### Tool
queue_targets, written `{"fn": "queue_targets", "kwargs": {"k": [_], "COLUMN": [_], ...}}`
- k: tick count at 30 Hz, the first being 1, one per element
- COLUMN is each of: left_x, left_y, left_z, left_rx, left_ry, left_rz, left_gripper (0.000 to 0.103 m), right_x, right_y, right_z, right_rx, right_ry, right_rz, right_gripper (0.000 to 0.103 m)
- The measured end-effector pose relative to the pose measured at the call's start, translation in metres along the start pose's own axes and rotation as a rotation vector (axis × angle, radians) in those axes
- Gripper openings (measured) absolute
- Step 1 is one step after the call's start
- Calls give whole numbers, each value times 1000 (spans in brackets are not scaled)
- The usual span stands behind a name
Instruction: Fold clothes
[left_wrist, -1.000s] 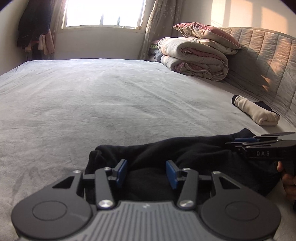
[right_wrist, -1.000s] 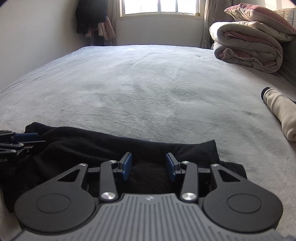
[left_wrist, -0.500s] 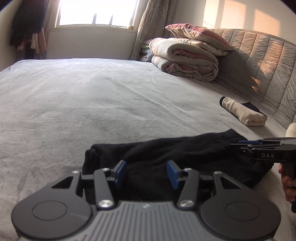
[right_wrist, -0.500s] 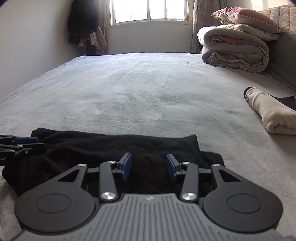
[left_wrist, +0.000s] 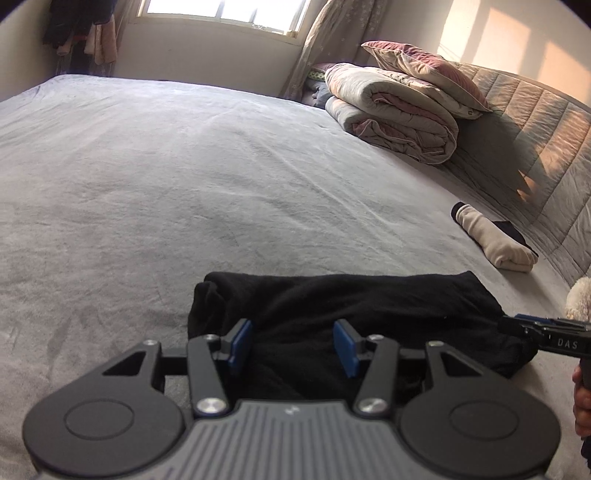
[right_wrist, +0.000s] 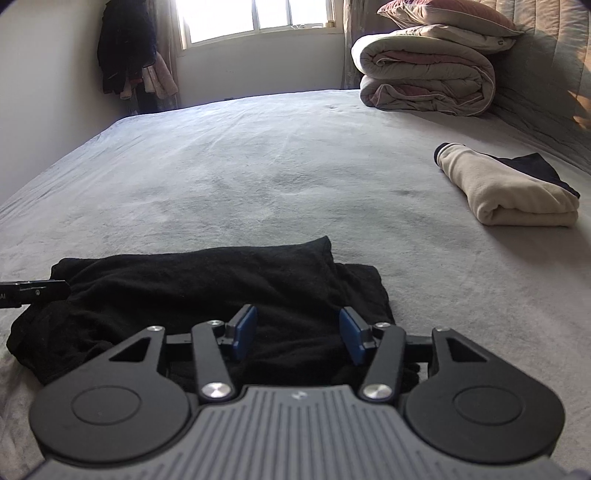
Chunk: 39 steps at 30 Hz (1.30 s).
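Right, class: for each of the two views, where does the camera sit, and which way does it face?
Left wrist: on the left gripper, facing across the bed toward the window; the right gripper and a hand show.
Right wrist: on the right gripper, facing likewise; the left gripper's tip shows.
Shared: black garment, cream folded garment, folded quilt.

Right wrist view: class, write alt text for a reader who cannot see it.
An open right gripper hovers over a folded black garment on a grey bed. A folded cream garment lies to the right; a rolled quilt sits behind.
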<state>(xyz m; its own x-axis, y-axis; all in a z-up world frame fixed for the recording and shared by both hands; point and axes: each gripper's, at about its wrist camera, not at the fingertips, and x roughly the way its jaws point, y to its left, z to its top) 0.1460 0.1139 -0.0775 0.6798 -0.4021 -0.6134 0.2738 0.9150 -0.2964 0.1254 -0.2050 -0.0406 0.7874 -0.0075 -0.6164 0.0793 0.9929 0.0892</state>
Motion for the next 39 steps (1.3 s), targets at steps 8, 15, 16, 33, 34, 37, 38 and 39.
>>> {"fn": "queue_targets", "kwargs": {"k": [8, 15, 16, 33, 34, 37, 38, 39], "left_x": [-6, -7, -4, 11, 8, -1, -5, -9], "left_y": [33, 52, 53, 58, 56, 46, 41, 35], "left_z": [9, 11, 9, -13, -12, -5, -1, 2], "left_rx": [-196, -279, -301, -551, -559, -576, -578, -579], "left_ry": [65, 92, 106, 124, 115, 87, 77, 68], "left_rz": [-20, 20, 0, -54, -57, -77, -87, -98], "left_gripper": [51, 52, 51, 8, 7, 7, 7, 7], "right_x": [-13, -4, -2, 39, 43, 57, 63, 65], "right_y": [-11, 21, 26, 58, 58, 55, 54, 52], "right_z": [1, 10, 11, 12, 11, 5, 2, 2], "right_rx": [66, 21, 10, 50, 63, 98, 110, 126], "right_ry": [-22, -36, -37, 46, 53, 95, 115, 128], "right_rz": [30, 133, 145, 280, 287, 302, 306, 313], "right_gripper": [57, 55, 54, 19, 18, 10, 7, 7]}}
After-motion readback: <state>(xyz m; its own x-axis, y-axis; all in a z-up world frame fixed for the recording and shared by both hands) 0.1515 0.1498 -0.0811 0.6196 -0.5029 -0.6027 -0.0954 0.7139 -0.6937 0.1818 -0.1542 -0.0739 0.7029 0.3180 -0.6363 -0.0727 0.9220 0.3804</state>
